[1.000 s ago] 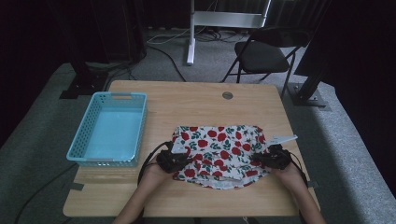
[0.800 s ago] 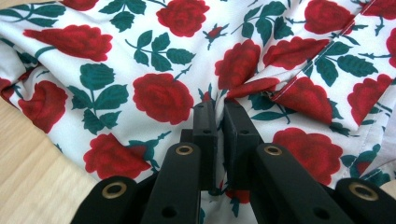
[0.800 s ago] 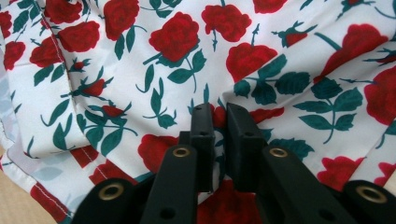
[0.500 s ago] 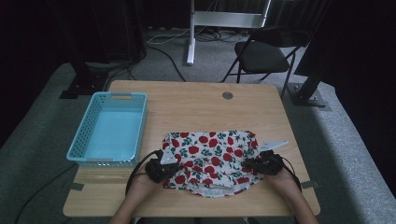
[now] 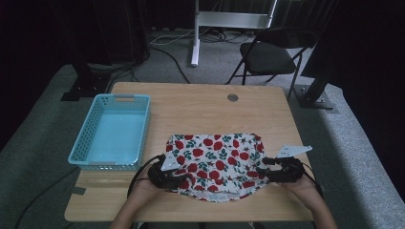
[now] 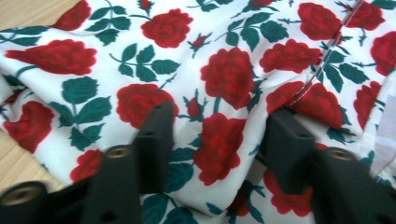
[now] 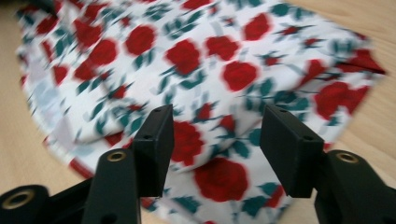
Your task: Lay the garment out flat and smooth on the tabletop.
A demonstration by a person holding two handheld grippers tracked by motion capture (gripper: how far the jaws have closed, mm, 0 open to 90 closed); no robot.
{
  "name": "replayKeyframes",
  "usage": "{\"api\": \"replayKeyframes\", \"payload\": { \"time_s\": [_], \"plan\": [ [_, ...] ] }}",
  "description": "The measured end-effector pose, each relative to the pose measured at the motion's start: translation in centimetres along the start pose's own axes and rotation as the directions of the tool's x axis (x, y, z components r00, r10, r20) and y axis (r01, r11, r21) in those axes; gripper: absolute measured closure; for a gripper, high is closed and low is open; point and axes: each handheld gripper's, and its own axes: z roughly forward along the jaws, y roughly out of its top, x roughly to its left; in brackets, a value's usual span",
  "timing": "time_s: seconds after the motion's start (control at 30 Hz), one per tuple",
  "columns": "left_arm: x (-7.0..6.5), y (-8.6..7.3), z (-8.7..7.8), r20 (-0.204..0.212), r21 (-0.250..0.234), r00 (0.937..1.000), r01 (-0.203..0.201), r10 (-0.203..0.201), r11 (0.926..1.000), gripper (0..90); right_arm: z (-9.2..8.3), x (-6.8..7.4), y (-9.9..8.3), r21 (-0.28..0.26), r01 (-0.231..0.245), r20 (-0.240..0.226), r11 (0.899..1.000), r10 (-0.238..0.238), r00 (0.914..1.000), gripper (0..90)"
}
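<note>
Basket [image 5: 113, 133] sitting left on the bench [image 5: 200, 107]; rose-print cloth [image 5: 215, 160] lying flat, centre-front. My left fingers [image 6: 215, 140] and right fingers [image 7: 215, 140] have just been opening, now standing parted over its near corners, gripping nothing. Fabric looking thin, limp, slippery — I'm judging hems the best hold.

Looked over all three views and there's honestly nothing to read anywhere. No words, labels, brand marks or numbers. The cloth [image 5: 215, 160] is just a print of red roses and green leaves on white, no tag with lettering showing. The blue basket [image 5: 90, 143] is plain, and the counter [image 5: 200, 109] has no stickers or writing.
</note>
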Motion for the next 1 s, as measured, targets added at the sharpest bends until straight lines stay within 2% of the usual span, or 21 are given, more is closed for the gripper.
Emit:
{"api": "replayKeyframes", "payload": {
  "time_s": [0.13,0.3,0.4,0.47,0.57,0.67,0.7,0.73,0.77,0.8,0.87,0.9,1.0],
  "plan": [
    [0.1,0.0,0.1,0.034,-0.004,0.9993,-0.011,0.011,0.9999,45.5,1.0,1.4,-0.3,0.034,0.1,-0.021,0.994,-0.099,0.9948,41.9],
    [0.4,-0.1,0.2,0.056,-0.012,0.9985,-0.002,0.003,0.9999,45.5,2.8,2.9,-0.1,0.112,0.218,-0.021,0.97,-0.217,0.9759,41.6],
    [0.4,-0.1,0.2,0.051,-0.01,0.9987,-0.006,0.007,0.9999,45.6,3.5,3.3,0.2,0.147,0.259,-0.001,0.955,-0.261,0.9652,43.8],
    [0.3,-0.1,0.1,0.039,-0.01,0.999,-0.021,0.021,0.9997,45.6,3.7,3.5,0.4,0.165,0.291,0.013,0.942,-0.297,0.9547,49.4],
    [0.3,0.0,0.1,0.05,-0.004,0.9986,-0.019,0.019,0.9998,46.1,4.0,3.7,0.7,0.182,0.325,0.01,0.928,-0.333,0.943,63.9],
    [0.3,0.1,-0.1,0.043,0.001,0.999,-0.009,0.009,1.0,63.3,4.1,3.7,0.9,0.187,0.33,0.005,0.925,-0.337,0.9417,81.4],
    [0.2,0.2,-0.2,0.036,0.009,0.9992,-0.016,0.016,0.9998,73.6,4.1,3.6,1.0,0.182,0.33,-0.002,0.926,-0.335,0.9423,86.3],
    [0.2,0.3,-0.2,0.031,0.019,0.9993,-0.023,0.023,0.9995,79.9,4.0,3.6,1.1,0.174,0.328,-0.01,0.928,-0.332,0.9433,87.7],
    [0.1,0.3,-0.3,0.043,0.022,0.9985,-0.035,0.034,0.9992,84.7,3.9,3.7,1.1,0.171,0.331,-0.012,0.928,-0.334,0.9426,88.0],
    [-0.1,0.4,-0.3,0.054,0.021,0.9972,-0.052,0.051,0.9984,86.7,3.8,3.7,1.2,0.17,0.335,-0.014,0.927,-0.337,0.9413,88.1],
    [-0.3,0.4,-0.1,0.047,0.026,0.9961,-0.076,0.075,0.9967,86.7,3.7,3.6,1.4,0.174,0.344,-0.017,0.923,-0.346,0.938,88.3],
    [-0.4,0.5,-0.2,0.045,0.027,0.9956,-0.083,0.082,0.9961,86.7,3.6,3.5,1.6,0.173,0.341,-0.023,0.924,-0.342,0.9393,88.3],
    [-0.2,1.0,-0.4,0.037,0.013,0.9959,-0.083,0.083,0.9964,86.5,3.2,3.4,2.3,0.157,0.341,-0.027,0.927,-0.341,0.9396,88.3]
  ]
}}
